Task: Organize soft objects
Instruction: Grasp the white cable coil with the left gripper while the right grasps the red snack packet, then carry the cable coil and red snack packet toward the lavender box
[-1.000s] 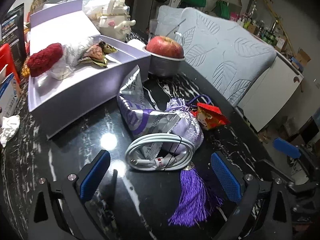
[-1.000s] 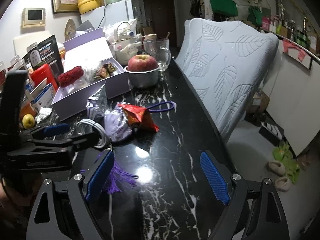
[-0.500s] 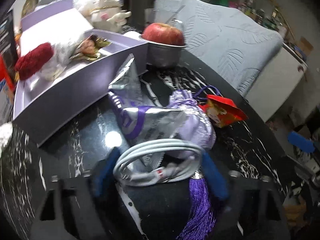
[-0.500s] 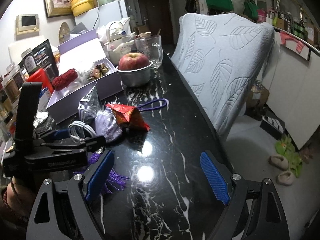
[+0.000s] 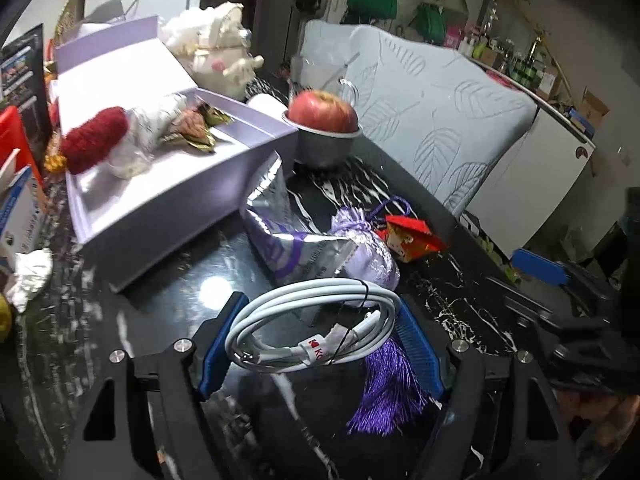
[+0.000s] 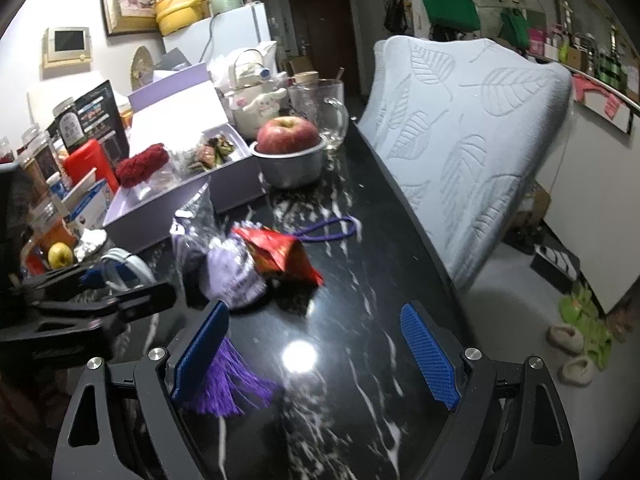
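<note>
Left wrist view: shows the left gripper (image 5: 320,308) clamped across the coiled white charging cable (image 5: 312,320), blue pads pressing the loop from both sides after just closing in on it. Places that coil low over the black marble tabletop (image 5: 440,292), right in front of the lilac satin sachet with a purple tassel (image 5: 372,256). Hard to say through the blur whether already clear of the surface or brushing the tassel.

Looks light and springy rather than limp: several slick round strands, bound by a thin black tie and a small white label band near the plugs. Probably squashes to an oval under the pads and wants to spring back, so could squirt out sideways. Better taken at the bound side, where the strands and plugs bunch into one firmer bundle. No need for a hard squeeze; worth watching for a snag on the tassel threads.

Leaves the crumpled silver-and-purple foil packet (image 5: 288,240) and the red folded paper pouch (image 5: 416,236) lying beside the sachet, near the open lilac cardboard box (image 5: 168,200).

Keeps the right gripper (image 6: 316,316) spread wide over bare tabletop, nothing between its pads.
</note>
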`<state>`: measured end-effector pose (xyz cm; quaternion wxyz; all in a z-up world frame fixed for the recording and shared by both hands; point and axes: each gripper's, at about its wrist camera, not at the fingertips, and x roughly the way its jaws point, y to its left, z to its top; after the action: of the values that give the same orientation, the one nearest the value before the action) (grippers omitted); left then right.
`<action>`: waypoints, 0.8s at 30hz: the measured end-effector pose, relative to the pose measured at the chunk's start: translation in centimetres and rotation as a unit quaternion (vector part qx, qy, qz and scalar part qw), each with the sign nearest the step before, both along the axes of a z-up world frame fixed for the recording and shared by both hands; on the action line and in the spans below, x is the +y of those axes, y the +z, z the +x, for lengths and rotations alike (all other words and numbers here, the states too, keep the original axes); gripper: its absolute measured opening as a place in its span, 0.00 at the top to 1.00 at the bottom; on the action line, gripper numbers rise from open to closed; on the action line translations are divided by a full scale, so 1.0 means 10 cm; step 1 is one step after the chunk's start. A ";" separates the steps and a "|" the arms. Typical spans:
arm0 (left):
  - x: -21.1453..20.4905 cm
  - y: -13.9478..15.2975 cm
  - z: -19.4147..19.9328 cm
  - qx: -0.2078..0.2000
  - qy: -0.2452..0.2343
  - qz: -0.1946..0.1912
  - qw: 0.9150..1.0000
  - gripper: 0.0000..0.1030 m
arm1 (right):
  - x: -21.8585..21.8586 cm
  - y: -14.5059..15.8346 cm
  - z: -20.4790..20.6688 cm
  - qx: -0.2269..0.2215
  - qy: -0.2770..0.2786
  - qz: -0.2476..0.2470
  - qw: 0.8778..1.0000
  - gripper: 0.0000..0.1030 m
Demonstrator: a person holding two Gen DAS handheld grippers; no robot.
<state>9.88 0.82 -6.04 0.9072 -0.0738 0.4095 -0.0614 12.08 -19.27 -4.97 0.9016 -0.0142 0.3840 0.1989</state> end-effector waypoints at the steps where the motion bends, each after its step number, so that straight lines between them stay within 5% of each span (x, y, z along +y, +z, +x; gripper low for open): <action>1: 0.03 0.03 -0.02 -0.002 0.002 0.000 1.000 0.28 | 0.03 0.00 0.03 0.000 0.004 0.003 1.000 0.14; 10: 0.29 0.09 -0.12 -0.007 0.043 -0.002 0.999 0.28 | 0.37 -0.07 0.37 0.011 0.048 0.002 0.999 0.20; 21: 0.31 -0.01 -0.03 0.006 0.040 -0.007 0.999 0.28 | 0.48 -0.31 0.75 0.057 0.054 0.025 0.997 0.59; 24: 0.29 -0.03 -0.02 0.008 0.037 -0.009 0.999 0.28 | 0.45 -0.32 0.75 0.055 0.050 0.026 0.997 0.62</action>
<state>9.72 3.75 -6.34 0.9047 -0.0978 0.4135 -0.0309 19.59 -14.80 -8.17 0.8680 0.0010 0.4266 0.2541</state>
